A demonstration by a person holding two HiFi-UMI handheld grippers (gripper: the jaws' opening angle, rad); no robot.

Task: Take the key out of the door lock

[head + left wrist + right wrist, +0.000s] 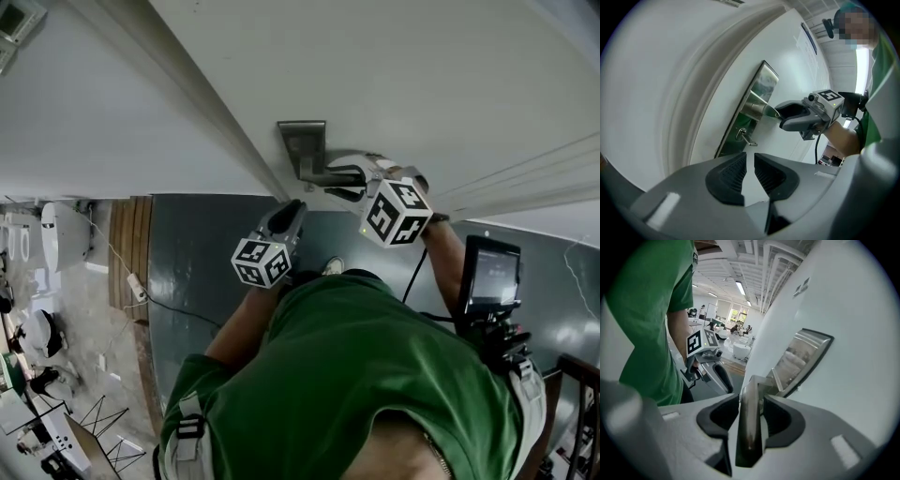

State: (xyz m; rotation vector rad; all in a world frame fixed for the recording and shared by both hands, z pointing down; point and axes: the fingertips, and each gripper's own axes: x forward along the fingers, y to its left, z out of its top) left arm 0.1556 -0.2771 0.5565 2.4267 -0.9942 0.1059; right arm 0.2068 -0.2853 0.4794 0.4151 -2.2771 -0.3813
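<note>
In the head view, the left gripper [289, 214] is hanging near the door handle [323, 173], clear of the white door [422, 66]. The right gripper [352, 183] is reaching onto the handle's free end.

In the left gripper view, its fingers are standing slightly apart with nothing between them. The key [743, 136] is sticking out of the lock plate [765, 79] just under the handle, with open air between it and the fingertips.

In the right gripper view, the fingers are standing wide, straddling the handle without clamping it.
</note>
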